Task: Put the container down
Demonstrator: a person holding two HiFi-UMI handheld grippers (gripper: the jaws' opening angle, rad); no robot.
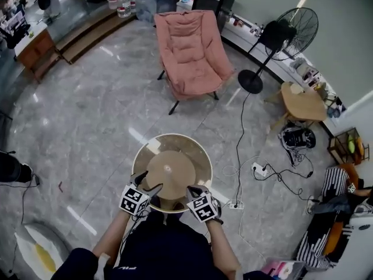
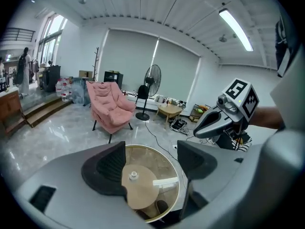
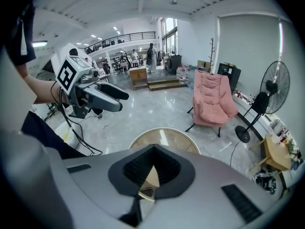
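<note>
No separate container shows in any view. A round glass table with a gold rim (image 1: 140, 153) (image 2: 164, 152) (image 3: 167, 130) stands in front of me. A tan disc with a small centre knob (image 1: 170, 172) (image 2: 138, 185) sits at its middle; I cannot tell whether it lies on the glass or under it. My left gripper (image 1: 147, 185) (image 2: 150, 163) (image 3: 121, 102) hangs over the table's near left edge, jaws apart and empty. My right gripper (image 1: 195, 190) (image 3: 152, 175) (image 2: 200, 130) hovers over the near right edge, jaws together with nothing between them.
A pink folding chair (image 1: 192, 54) stands beyond the table. A black floor fan (image 1: 280, 37) and a small wooden side table (image 1: 303, 101) are at the right. Cables and power strips (image 1: 259, 169) lie on the floor to the right; a white cushion (image 1: 35, 252) at the near left.
</note>
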